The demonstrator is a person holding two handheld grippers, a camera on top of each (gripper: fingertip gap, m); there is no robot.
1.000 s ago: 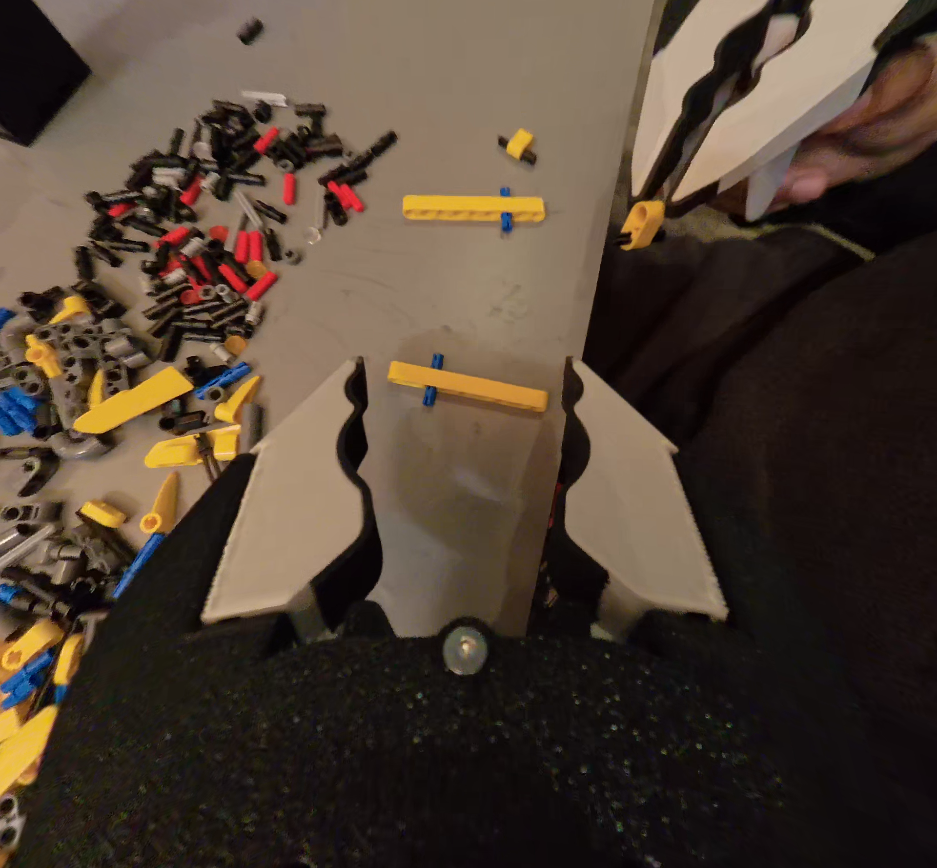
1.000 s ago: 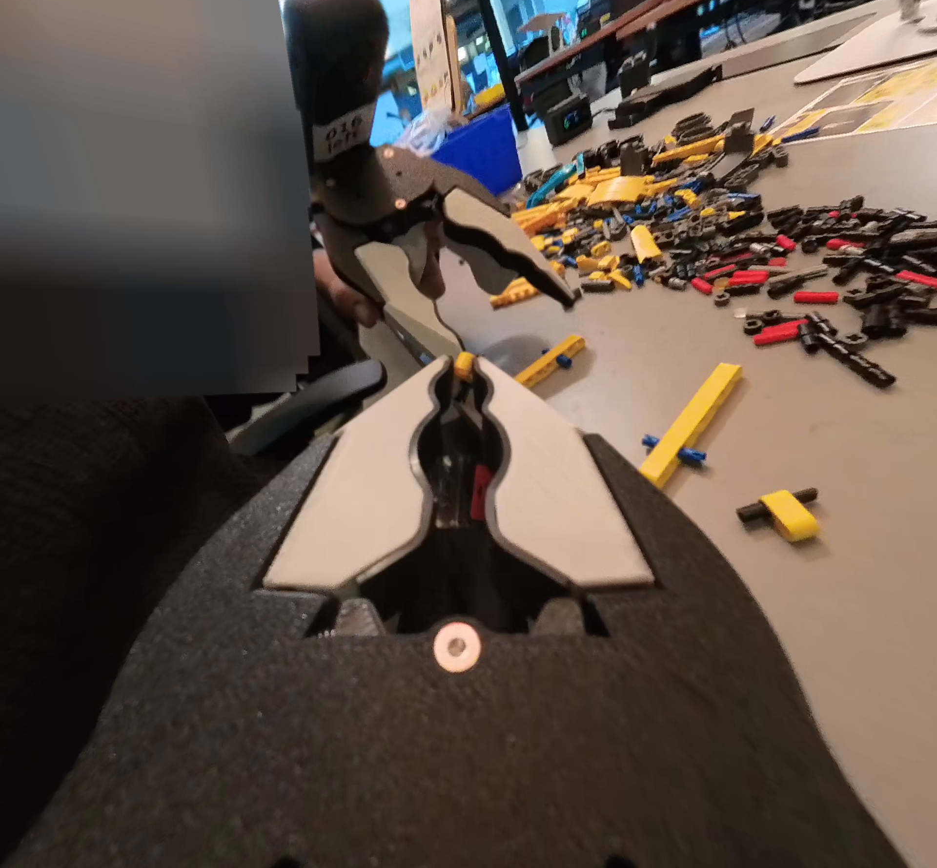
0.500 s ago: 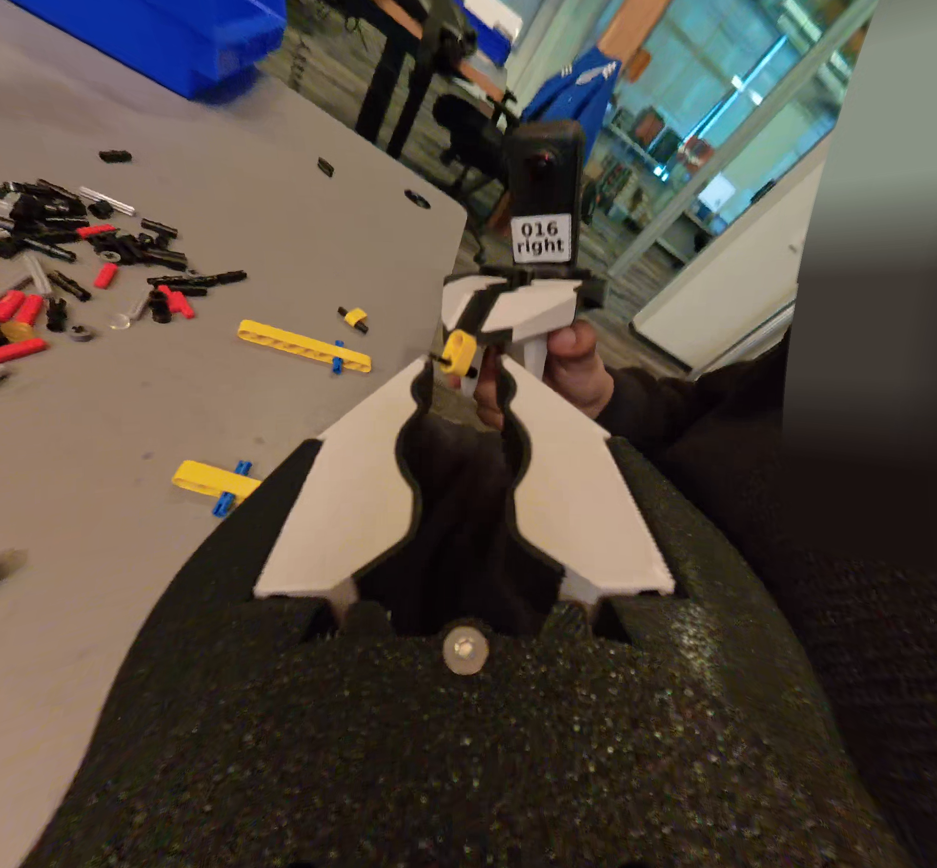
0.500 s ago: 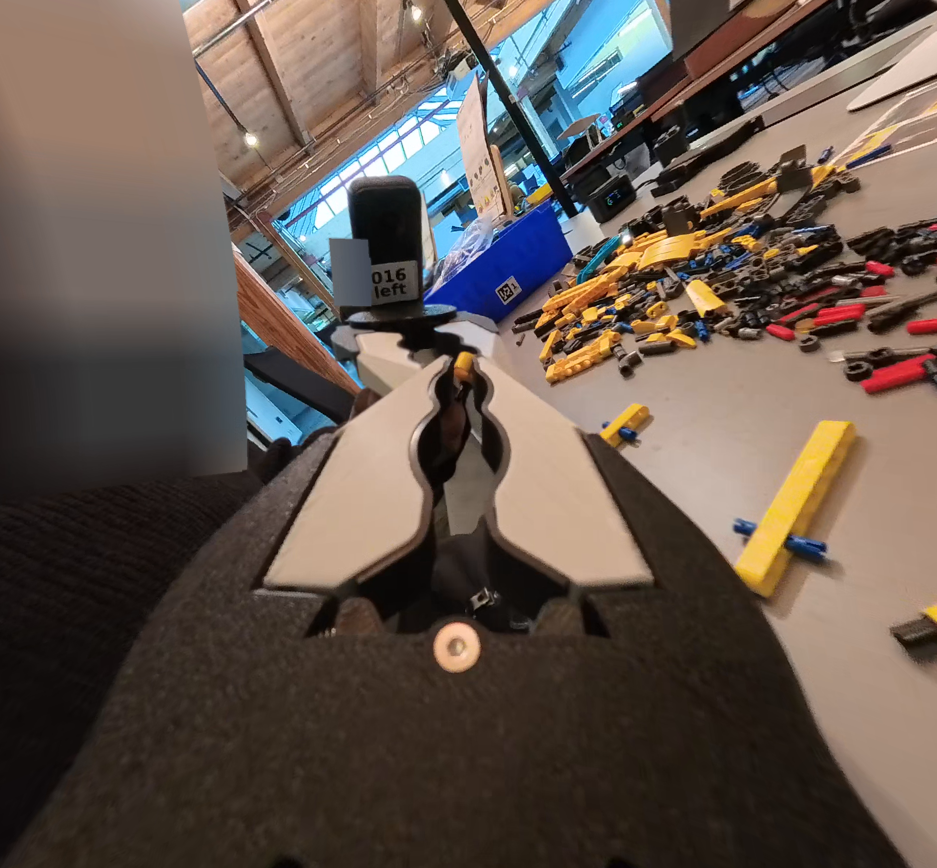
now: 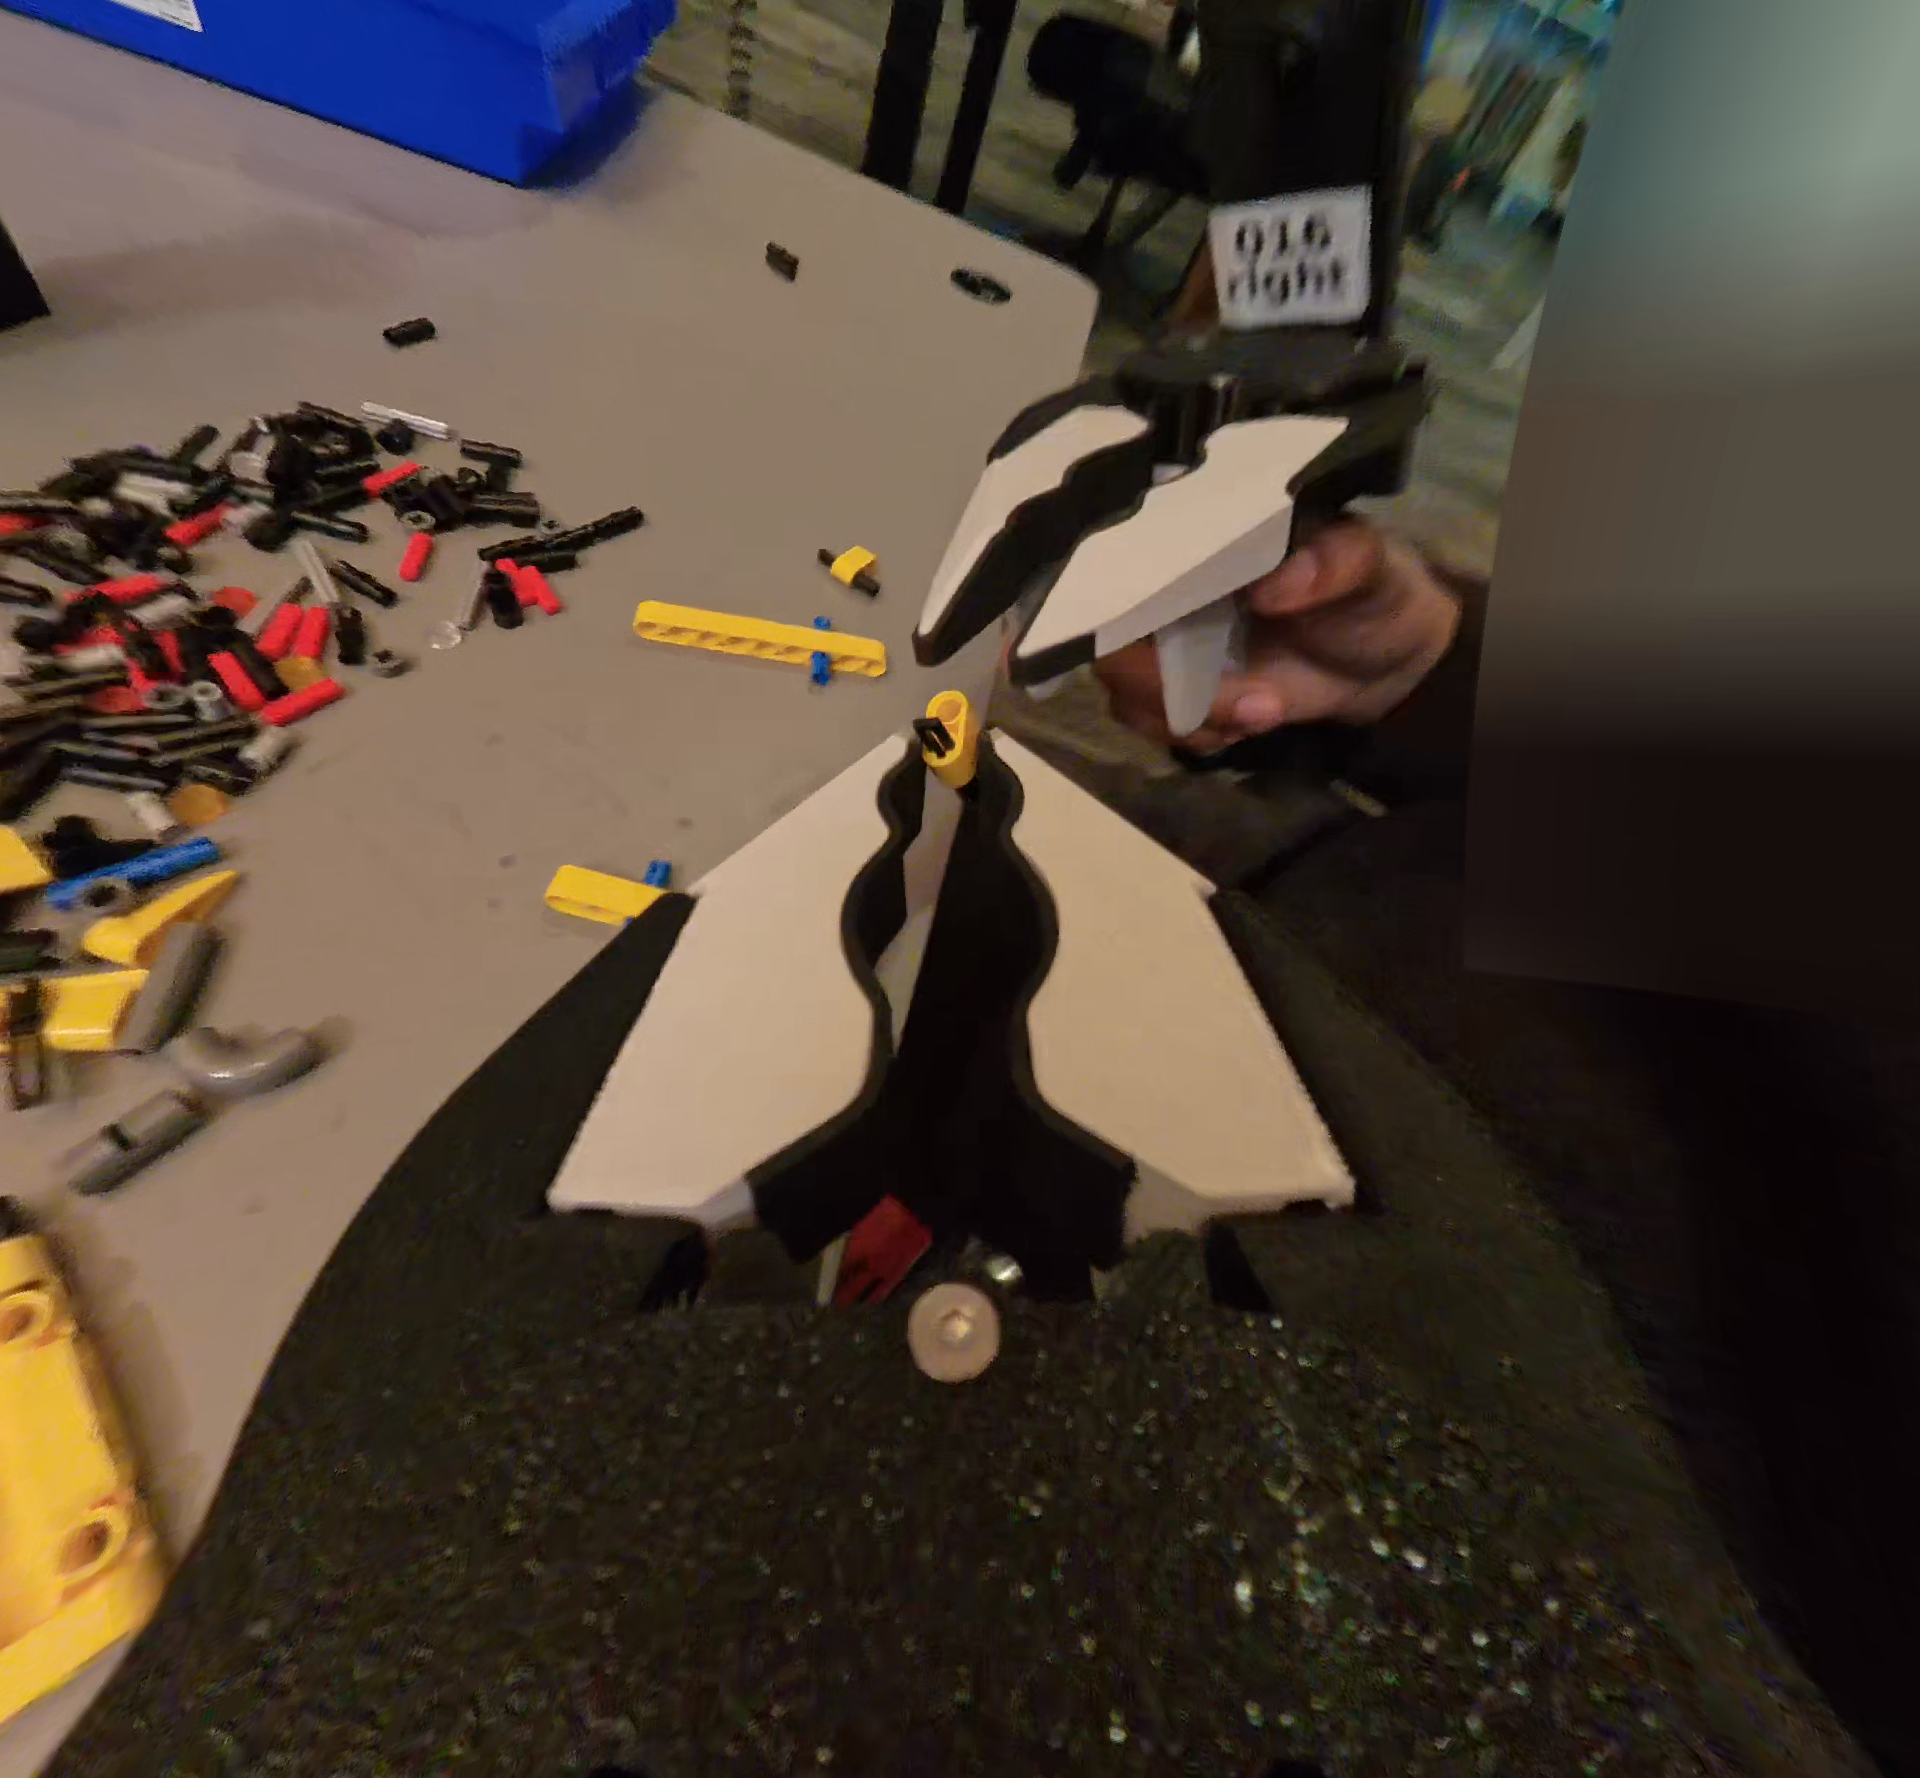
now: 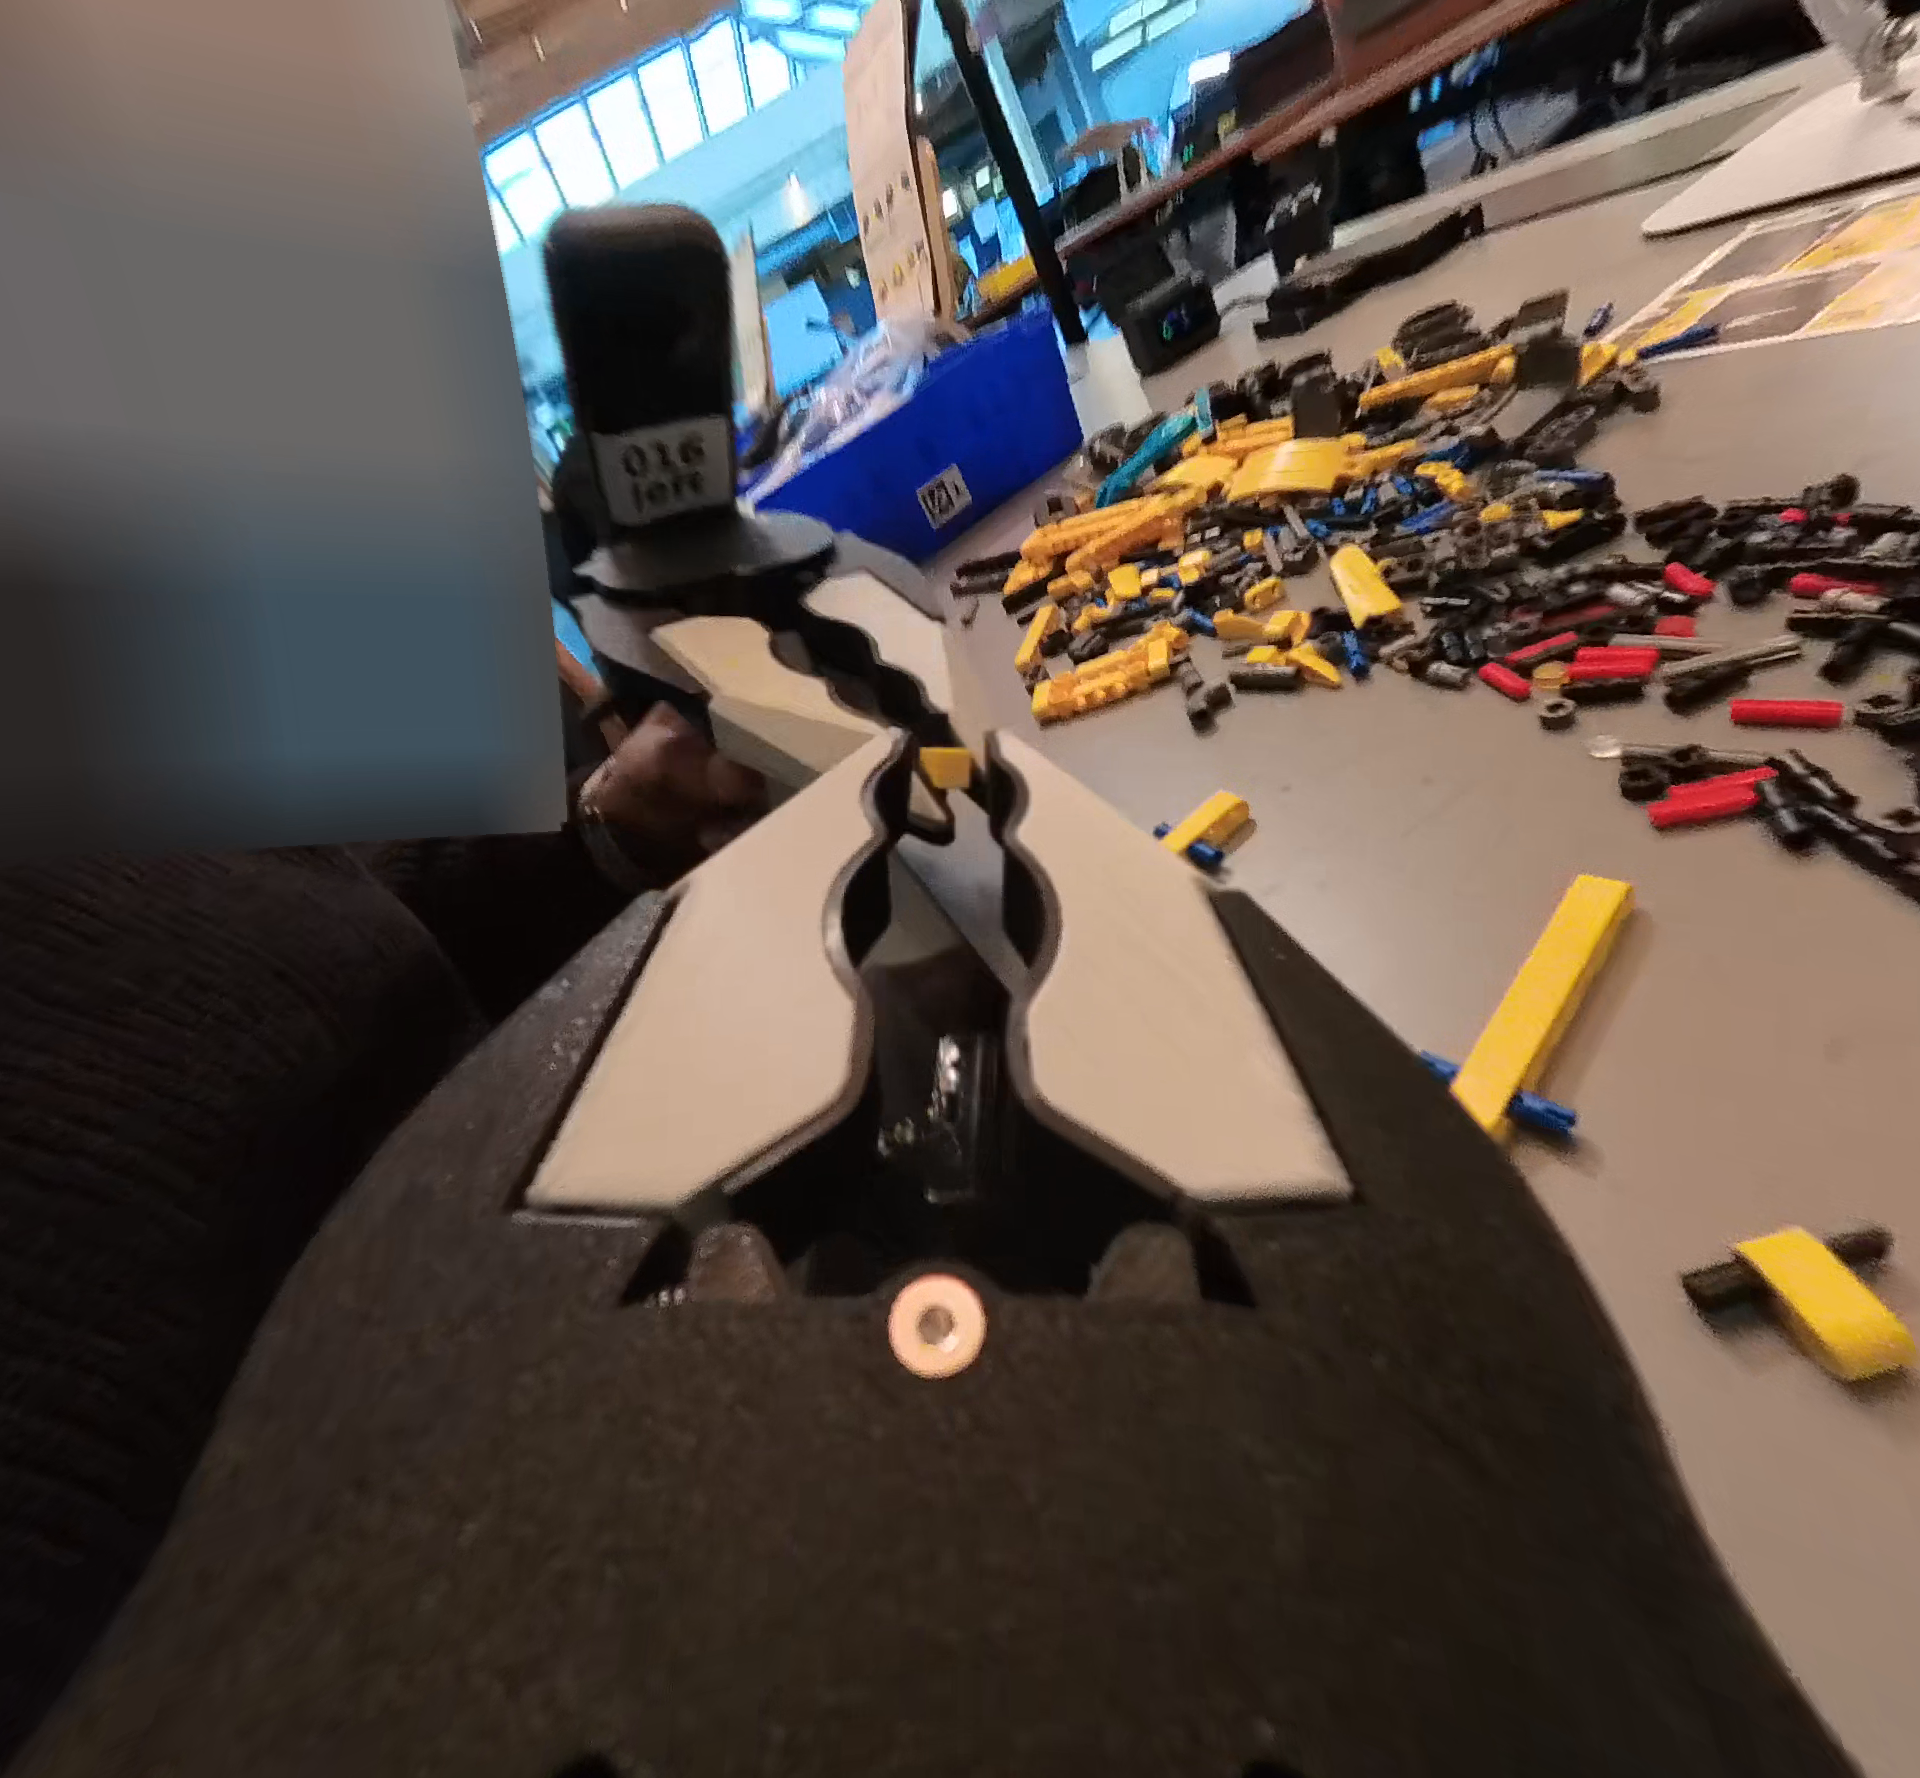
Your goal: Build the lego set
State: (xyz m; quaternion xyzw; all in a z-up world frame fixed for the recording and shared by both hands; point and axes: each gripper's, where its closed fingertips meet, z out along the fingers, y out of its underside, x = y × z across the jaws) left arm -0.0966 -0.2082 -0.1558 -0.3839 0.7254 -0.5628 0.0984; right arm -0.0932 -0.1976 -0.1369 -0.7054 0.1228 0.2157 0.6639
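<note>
Grey tabletop [image 5: 623, 398] scene: left gripper [image 5: 951, 760] pinches a small yellow connector with black pin [image 5: 948, 736] at its closed tips, held clear off the table edge. Right gripper [image 6: 940, 760], now slightly parted, has released the piece it clamped earlier. Yellow beams [image 5: 758, 637] lie ahead-left.

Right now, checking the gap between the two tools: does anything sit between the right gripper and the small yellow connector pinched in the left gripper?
Nothing visible does. The yellow connector sits in the closed tips of the left gripper, right beside the open right gripper, with only air between them.
</note>
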